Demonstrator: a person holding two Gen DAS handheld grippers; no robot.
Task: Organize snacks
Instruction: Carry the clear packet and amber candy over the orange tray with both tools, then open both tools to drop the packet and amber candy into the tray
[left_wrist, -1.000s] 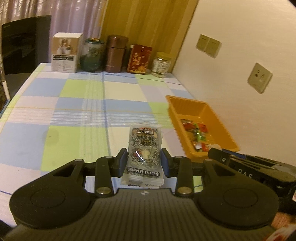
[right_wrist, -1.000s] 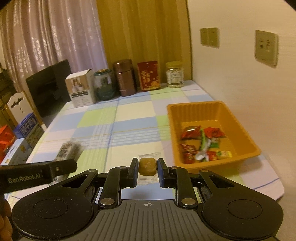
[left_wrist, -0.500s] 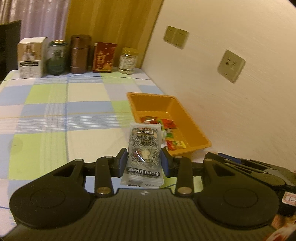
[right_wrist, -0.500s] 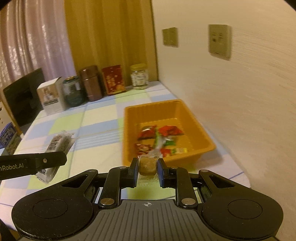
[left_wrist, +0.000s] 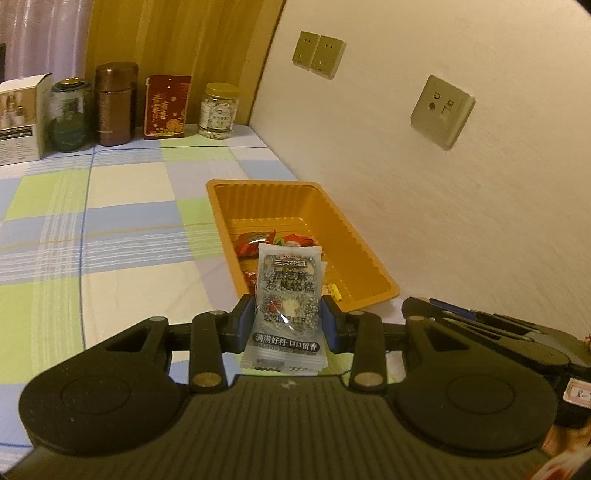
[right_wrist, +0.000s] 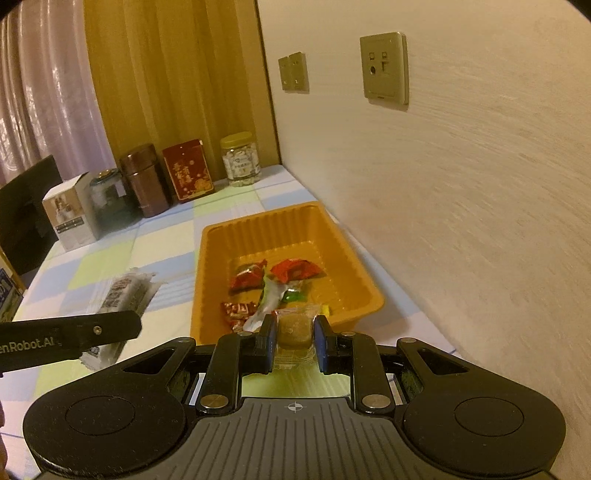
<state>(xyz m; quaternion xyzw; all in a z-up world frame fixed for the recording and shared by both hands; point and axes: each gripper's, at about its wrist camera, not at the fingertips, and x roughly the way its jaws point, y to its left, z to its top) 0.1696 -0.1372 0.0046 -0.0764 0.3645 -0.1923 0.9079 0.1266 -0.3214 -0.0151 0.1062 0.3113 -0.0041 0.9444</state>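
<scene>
My left gripper is shut on a grey sesame snack packet and holds it upright just before the near end of the orange tray. My right gripper is shut on a clear-wrapped brown pastry at the near rim of the same tray. The tray holds several red and green wrapped candies. In the right wrist view the left gripper's finger and its packet show at the left.
The tray lies on a checked tablecloth along the right wall. At the far end stand a white box, a green jar, a brown canister, a red box and a candy jar.
Both grippers have swung right and forward toward the orange tray, each still holding its snack. The tray now lies straight ahead of both.
</scene>
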